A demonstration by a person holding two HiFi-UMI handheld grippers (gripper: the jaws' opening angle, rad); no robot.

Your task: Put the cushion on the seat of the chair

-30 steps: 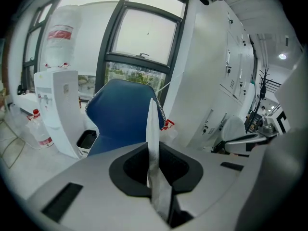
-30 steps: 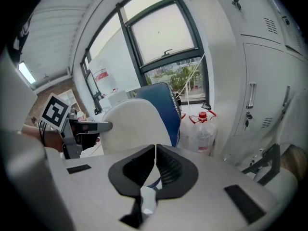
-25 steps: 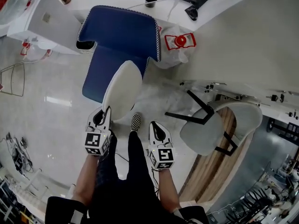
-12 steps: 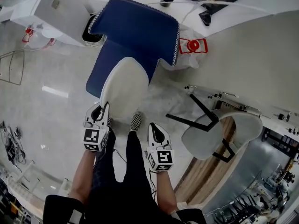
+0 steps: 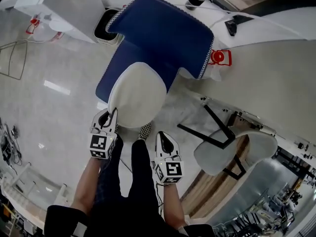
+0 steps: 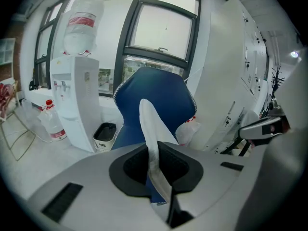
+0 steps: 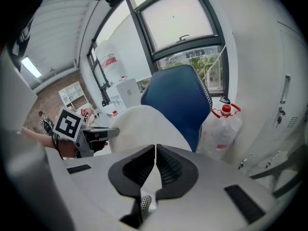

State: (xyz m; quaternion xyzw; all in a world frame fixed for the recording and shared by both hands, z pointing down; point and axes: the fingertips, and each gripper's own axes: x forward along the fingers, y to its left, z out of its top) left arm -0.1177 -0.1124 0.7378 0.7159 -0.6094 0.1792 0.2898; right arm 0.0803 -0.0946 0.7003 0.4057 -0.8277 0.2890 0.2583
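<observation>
The white cushion (image 5: 137, 95) sits at frame centre in the head view, and its far part overlaps the front of the blue chair (image 5: 163, 38) seat. Your left gripper (image 5: 105, 118) has its fingers clamped on the cushion's near edge; the fabric runs between them in the left gripper view. Your right gripper (image 5: 164, 136) is below and to the right of the cushion, with its fingers pressed together and nothing between them. A water bottle (image 5: 218, 58) stands right of the chair, and a bin (image 5: 105, 28) stands left of it.
</observation>
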